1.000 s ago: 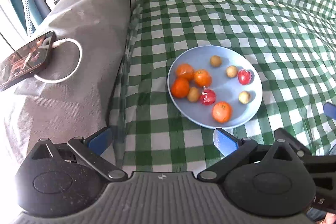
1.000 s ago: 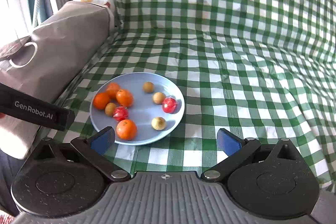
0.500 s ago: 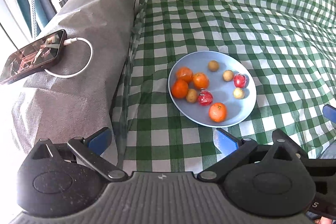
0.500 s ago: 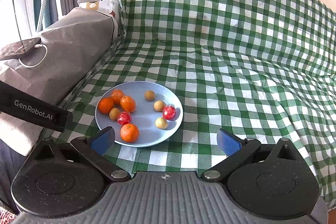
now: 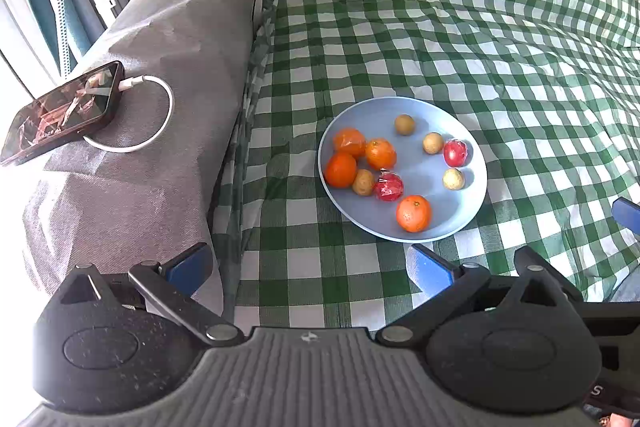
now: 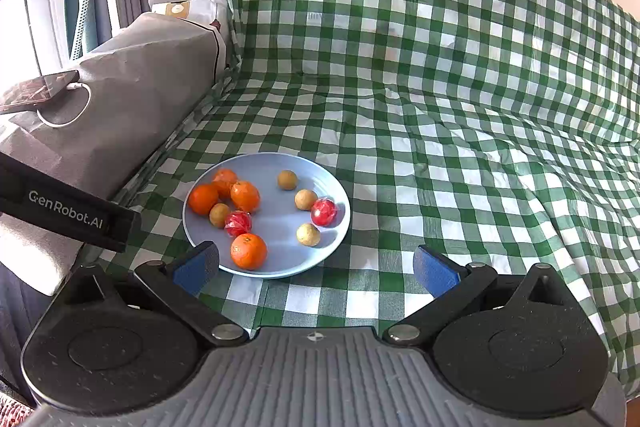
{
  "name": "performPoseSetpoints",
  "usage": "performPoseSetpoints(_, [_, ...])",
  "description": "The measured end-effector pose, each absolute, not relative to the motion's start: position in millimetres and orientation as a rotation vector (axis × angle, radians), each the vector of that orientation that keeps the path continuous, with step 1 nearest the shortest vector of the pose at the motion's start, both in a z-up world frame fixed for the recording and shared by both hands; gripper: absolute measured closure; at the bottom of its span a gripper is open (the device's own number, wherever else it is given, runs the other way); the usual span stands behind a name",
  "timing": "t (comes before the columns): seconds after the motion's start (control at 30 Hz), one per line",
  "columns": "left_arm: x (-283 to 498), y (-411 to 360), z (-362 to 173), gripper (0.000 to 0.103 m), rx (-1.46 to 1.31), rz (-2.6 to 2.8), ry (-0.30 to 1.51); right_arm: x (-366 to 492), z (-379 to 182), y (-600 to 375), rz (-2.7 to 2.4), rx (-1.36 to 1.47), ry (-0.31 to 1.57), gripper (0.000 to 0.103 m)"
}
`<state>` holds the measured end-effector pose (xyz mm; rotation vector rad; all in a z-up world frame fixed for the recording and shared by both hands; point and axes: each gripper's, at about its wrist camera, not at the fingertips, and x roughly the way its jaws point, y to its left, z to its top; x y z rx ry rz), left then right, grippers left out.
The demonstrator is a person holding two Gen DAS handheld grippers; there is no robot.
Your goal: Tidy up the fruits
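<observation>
A pale blue plate (image 6: 332, 247) of mixed fruit sits on the green checked cloth (image 6: 440, 147), well apart from both tools. The right gripper (image 6: 316, 263) hangs with its jaws spread wide and empty; the nearest orange (image 6: 248, 251) lies at about eleven o'clock just ahead of its left finger, so I judge this hand the nearer one. The left gripper (image 5: 308, 265) is likewise spread and empty, with the plate (image 5: 476, 199) off at one o'clock. Three oranges (image 6: 224, 193) cluster at the plate's nine o'clock, small brown fruits and two red wrapped ones scattered between

Four oranges (image 5: 413, 213), four brown fruits (image 5: 453, 179), two red (image 5: 388, 187).
</observation>
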<state>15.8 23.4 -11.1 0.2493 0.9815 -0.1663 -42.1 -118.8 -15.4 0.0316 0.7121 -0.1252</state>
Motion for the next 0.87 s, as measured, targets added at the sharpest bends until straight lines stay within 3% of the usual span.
performPoseSetpoints(0.87, [17.1, 28.2, -13.9, 0.0, 0.242, -0.153, 0.979, -41.4, -16.3, -119.7, -0.128, 0.034, 0.717, 0.001])
